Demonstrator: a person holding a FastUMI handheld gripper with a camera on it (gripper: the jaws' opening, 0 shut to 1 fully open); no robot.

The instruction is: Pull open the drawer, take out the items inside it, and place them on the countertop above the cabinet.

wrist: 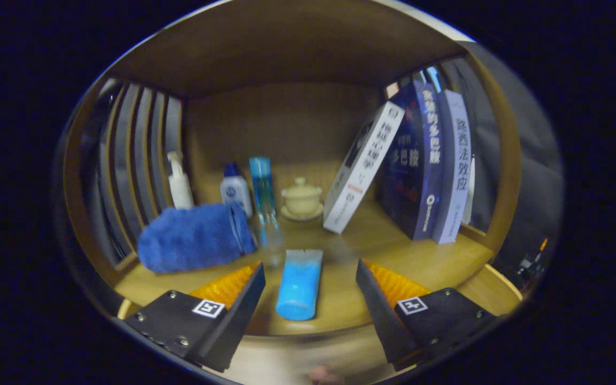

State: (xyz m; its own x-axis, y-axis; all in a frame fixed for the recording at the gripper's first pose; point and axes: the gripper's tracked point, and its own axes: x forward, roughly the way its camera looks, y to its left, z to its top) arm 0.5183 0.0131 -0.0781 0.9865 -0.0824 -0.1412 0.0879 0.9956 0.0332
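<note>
In the gripper view, the gripper (310, 291) holds its two fingers wide apart and grips nothing. Between the fingers, near the front edge of the wooden countertop (436, 262), lies a blue squeezable plastic tube (300, 284), flat, with its cap end toward the gripper; neither finger touches it. It appears to be one item already placed on the countertop.

Toward the left edge of the countertop lies a fluffy blue cloth (193, 243). Along the back stand a white pump bottle (179, 182), a small white bottle with a blue cap (235, 191), a tall clear blue bottle (262, 188) and a cream ceramic lidded cup on a saucer (301, 199). On the right side a white book (362, 168) leans against two upright books, one dark blue (412, 176) and one pale (455, 171).

The tube lies close to the front edge, so a finger brushing it during withdrawal could probably push it off. A careless reach deeper might tip the tall bottle.

The book spines carry Chinese characters, too blurred to read with confidence. The labels on the bottles are too small to read.
</note>
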